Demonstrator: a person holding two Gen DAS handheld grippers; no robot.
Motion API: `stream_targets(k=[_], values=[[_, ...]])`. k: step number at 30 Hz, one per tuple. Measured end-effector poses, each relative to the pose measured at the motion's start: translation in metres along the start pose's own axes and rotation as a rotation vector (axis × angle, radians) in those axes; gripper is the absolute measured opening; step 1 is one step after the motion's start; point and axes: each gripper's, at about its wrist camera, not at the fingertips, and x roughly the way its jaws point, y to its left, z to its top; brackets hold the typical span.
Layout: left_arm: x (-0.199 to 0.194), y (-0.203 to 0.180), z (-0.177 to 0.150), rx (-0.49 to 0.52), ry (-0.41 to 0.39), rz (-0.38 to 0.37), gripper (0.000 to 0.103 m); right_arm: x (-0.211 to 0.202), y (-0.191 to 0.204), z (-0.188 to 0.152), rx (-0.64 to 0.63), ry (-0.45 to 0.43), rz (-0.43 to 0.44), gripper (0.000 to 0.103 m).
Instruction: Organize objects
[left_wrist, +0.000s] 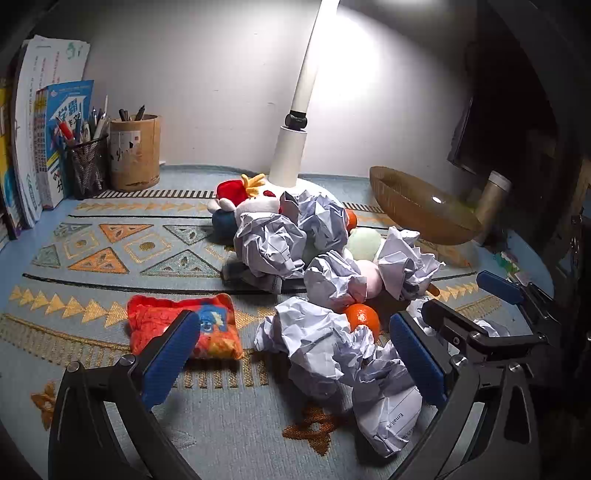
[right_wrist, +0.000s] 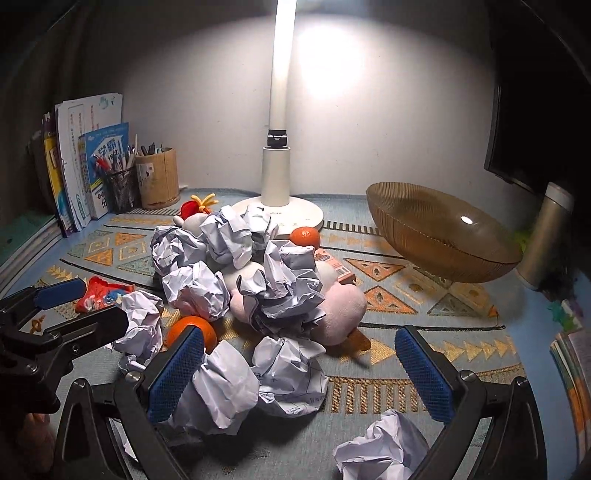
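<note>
A heap of crumpled paper balls (right_wrist: 195, 284) sits mid-mat, before the lamp (right_wrist: 275, 177), piled over a pink plush (right_wrist: 343, 306) and other soft toys. Two oranges show — one (right_wrist: 190, 330) at the heap's near-left edge, one (right_wrist: 304, 236) by the lamp base. A red snack bag (left_wrist: 177, 325) lies left of the heap; one paper ball (right_wrist: 380, 450) lies apart, near the right gripper. An amber bowl (right_wrist: 436, 236) stands tilted at right; pen cups (left_wrist: 135, 151) and books (left_wrist: 59, 147) at back left.

Left gripper (left_wrist: 295, 354) — jaws wide, holding nothing, paper between them. Right gripper (right_wrist: 301, 376) likewise wide and empty, over paper balls.
</note>
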Motion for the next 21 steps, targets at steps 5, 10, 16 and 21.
stream_targets(k=[5, 10, 16, 21], values=[[-0.001, -0.002, 0.0, 0.012, -0.001, -0.017, 0.102, 0.0, -0.001, 0.0, 0.009, 0.0, 0.004, 0.103], [0.0, -0.005, -0.001, 0.023, 0.004, -0.026, 0.102, -0.001, -0.003, -0.001, 0.023, 0.0, 0.022, 0.103], [0.0, -0.004, 0.001, 0.006, 0.058, -0.091, 0.102, 0.012, -0.032, 0.018, 0.067, 0.083, 0.186, 0.088], [0.006, -0.006, -0.001, -0.016, 0.096, -0.087, 0.085, 0.025, -0.024, 0.039, 0.047, 0.143, 0.227, 0.087]])
